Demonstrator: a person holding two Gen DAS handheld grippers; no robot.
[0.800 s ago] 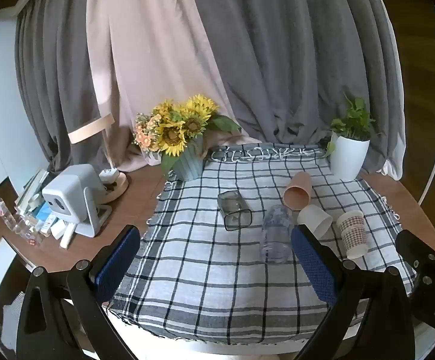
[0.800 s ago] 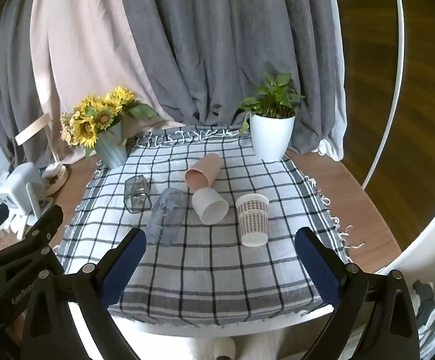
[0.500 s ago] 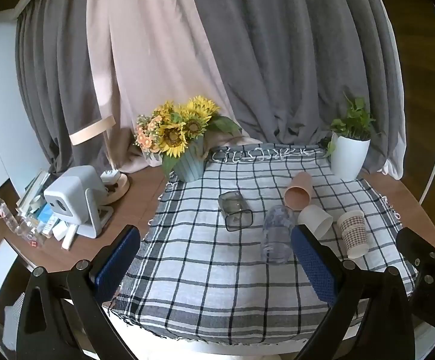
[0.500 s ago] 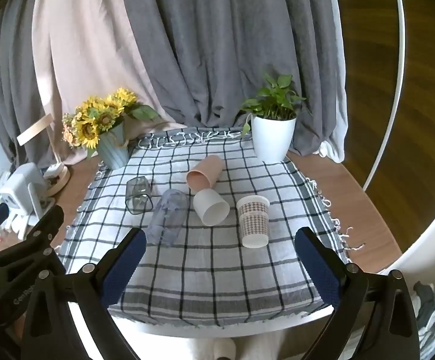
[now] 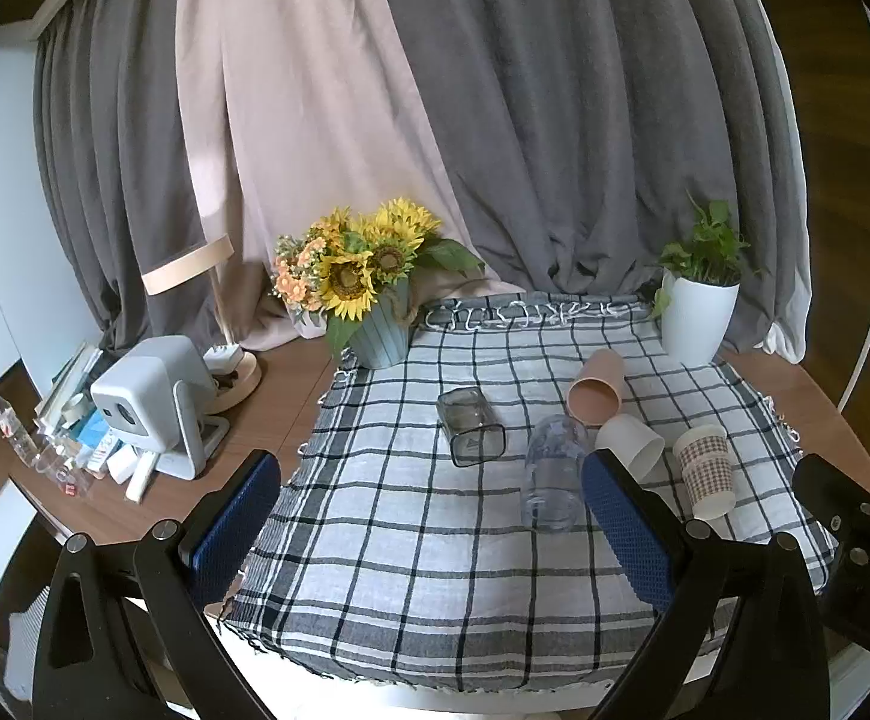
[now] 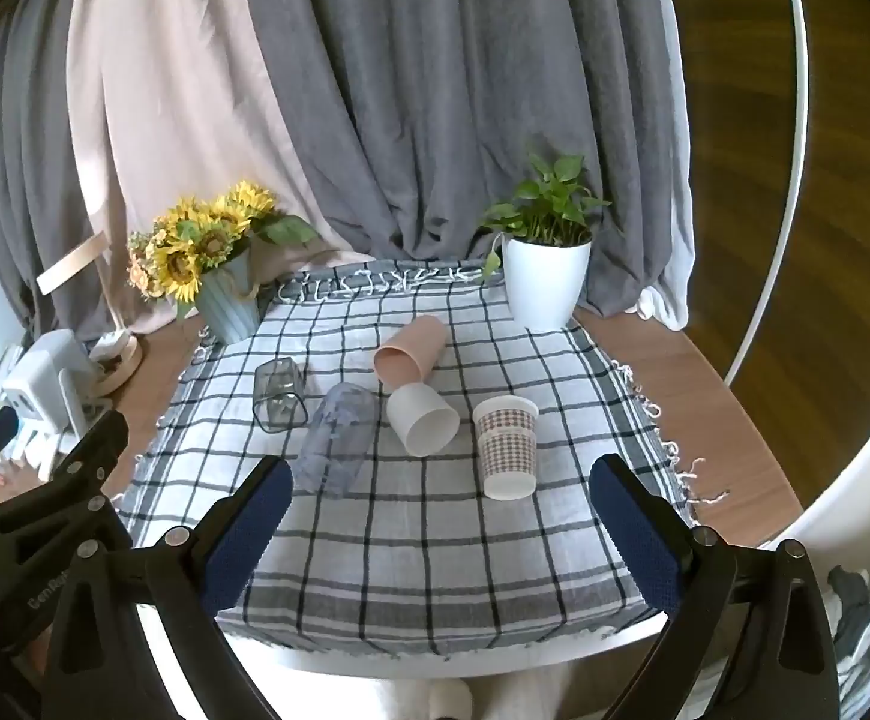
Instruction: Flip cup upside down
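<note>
Barely shifted since the earlier frames: slightly lower view, same layout on the checked cloth [image 6: 435, 528].

Partly hidden in the left view: white cup [image 5: 630, 443] behind the blue pad of the left gripper [image 5: 429, 516]; near table edge cut off below both views. Hard to read: clear tumbler [image 6: 339, 441], lying down, faint against the cloth. Both sets of jaws spread wide, right gripper [image 6: 441, 516] included, holding and touching nothing. Patterned paper cup [image 6: 506, 447] upright, mouth up, just right of the white cup; pink cup [image 6: 410, 349] and dark glass [image 6: 279, 394] on their sides.
</note>
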